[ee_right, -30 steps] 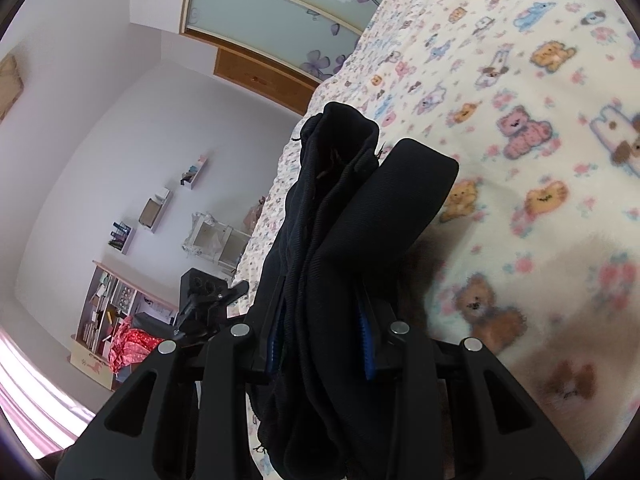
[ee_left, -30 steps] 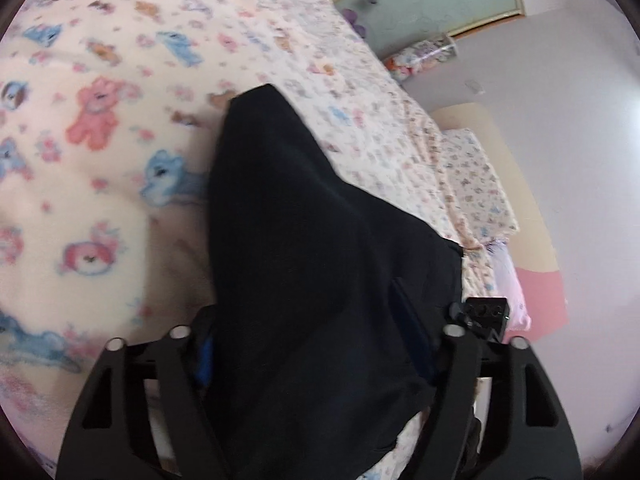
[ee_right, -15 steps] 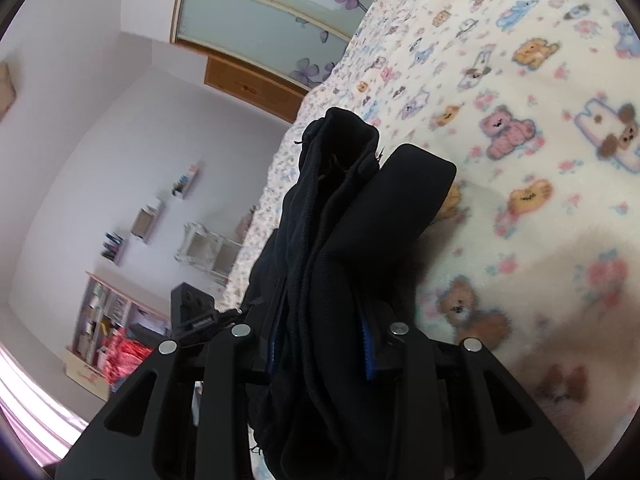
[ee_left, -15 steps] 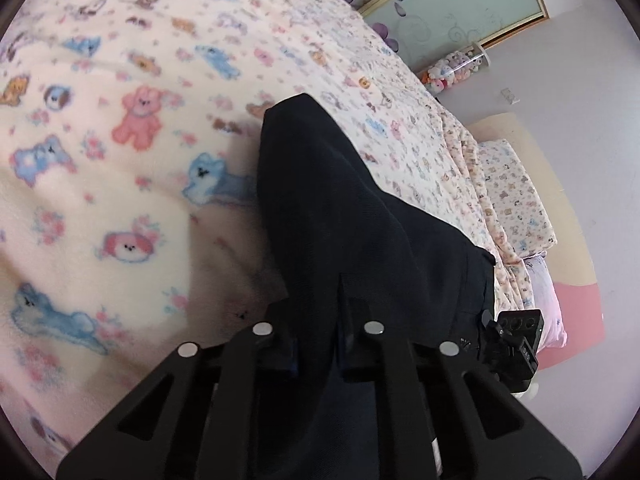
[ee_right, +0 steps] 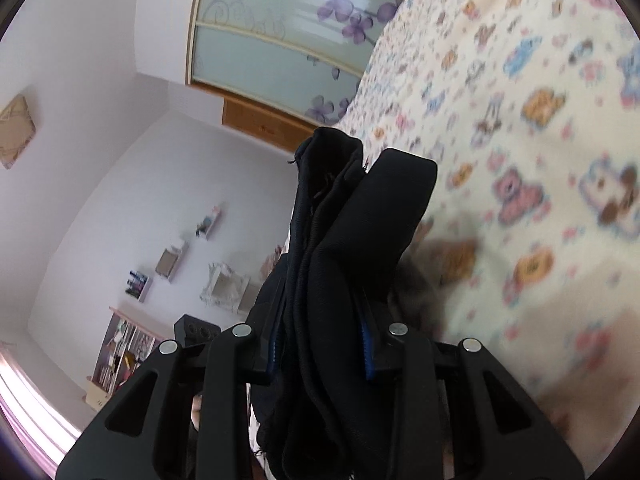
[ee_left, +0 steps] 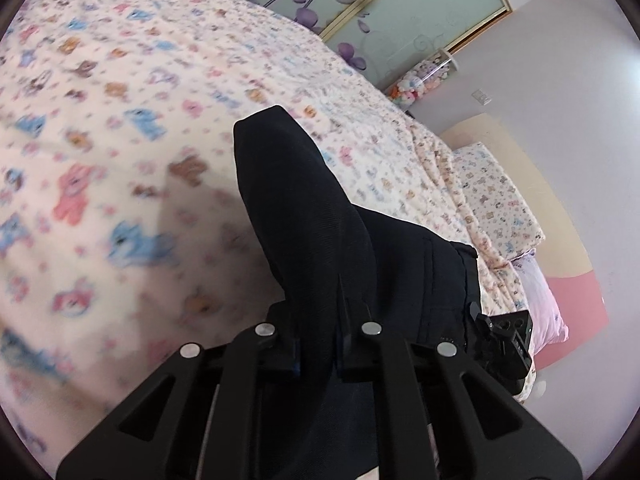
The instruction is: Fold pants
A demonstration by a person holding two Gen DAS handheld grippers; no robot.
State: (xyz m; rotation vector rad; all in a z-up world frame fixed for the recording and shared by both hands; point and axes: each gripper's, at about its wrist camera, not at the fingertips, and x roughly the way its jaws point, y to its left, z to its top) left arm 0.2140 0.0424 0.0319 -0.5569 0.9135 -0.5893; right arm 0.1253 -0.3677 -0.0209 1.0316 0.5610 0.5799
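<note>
We have the black pants lifted above the bed, left tool and right tool both clamped on soft, limp cloth best held by its bunched edge.

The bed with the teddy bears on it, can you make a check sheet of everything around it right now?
Surface: bed blanket with a teddy-bear print, blurred.
Job's things: black pants, bunched, held up off the blanket by both grippers.
Clutter: nothing seen on the blanket.
Grippers: left gripper has just closed and is shut on the pants; right gripper shut on a thick bunch of them.
Cables: nothing seen.
Surroundings: wardrobe doors with purple flowers, pillow, wall shelves.
</note>
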